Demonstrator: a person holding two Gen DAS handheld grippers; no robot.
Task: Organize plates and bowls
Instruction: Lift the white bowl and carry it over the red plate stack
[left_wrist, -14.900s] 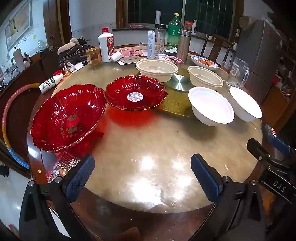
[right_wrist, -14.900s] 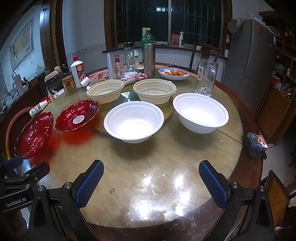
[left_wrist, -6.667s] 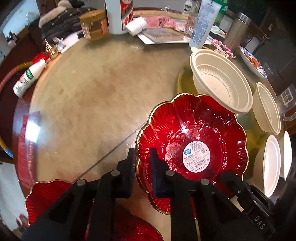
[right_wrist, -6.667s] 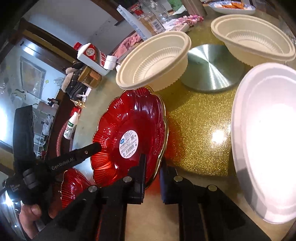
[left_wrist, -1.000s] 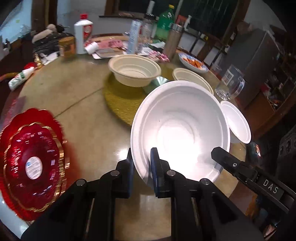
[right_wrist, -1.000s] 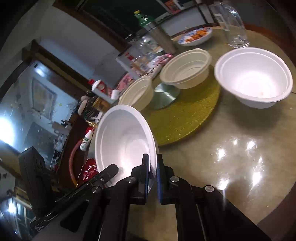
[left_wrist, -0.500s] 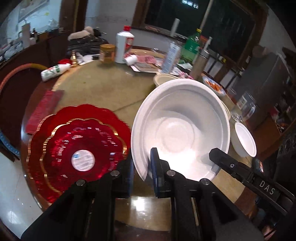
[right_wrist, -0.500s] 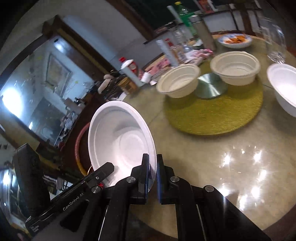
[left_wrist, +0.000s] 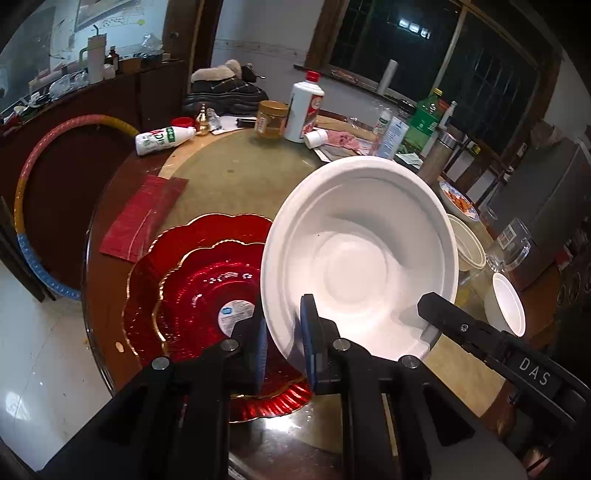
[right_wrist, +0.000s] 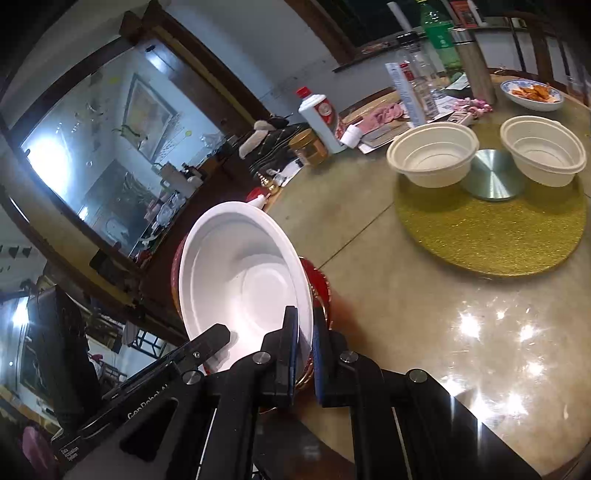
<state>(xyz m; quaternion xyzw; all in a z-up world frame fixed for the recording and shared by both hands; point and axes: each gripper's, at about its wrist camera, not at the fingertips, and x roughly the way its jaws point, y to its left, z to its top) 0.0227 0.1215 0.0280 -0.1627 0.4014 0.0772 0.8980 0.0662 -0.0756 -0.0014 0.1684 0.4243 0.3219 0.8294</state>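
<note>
A large white bowl (left_wrist: 362, 254) hangs tilted in the air, held by both grippers on opposite rims. My left gripper (left_wrist: 282, 332) is shut on its near left rim. My right gripper (right_wrist: 304, 332) is shut on the bowl (right_wrist: 243, 280) at its right rim. Under the bowl, two red scalloped plates (left_wrist: 199, 288) lie stacked near the round table's left edge; only a red sliver (right_wrist: 317, 284) shows in the right wrist view. Two cream bowls (right_wrist: 432, 155) (right_wrist: 543, 151) stand on the gold turntable (right_wrist: 491, 229). A second white bowl (left_wrist: 508, 306) sits at the far right.
Bottles, a jar (left_wrist: 271, 118), a white liquor bottle (left_wrist: 304, 107), a steel flask (right_wrist: 474, 62), a glass mug (left_wrist: 511, 243) and a dish of food (right_wrist: 532, 94) crowd the table's far side. A red packet (left_wrist: 144, 218) lies at the left edge. A hoop (left_wrist: 22, 206) leans beside the table.
Both grippers have carried the white bowl leftward across the table, from beside the turntable to above the stacked red plates. The bowl stays gripped on both rims.
</note>
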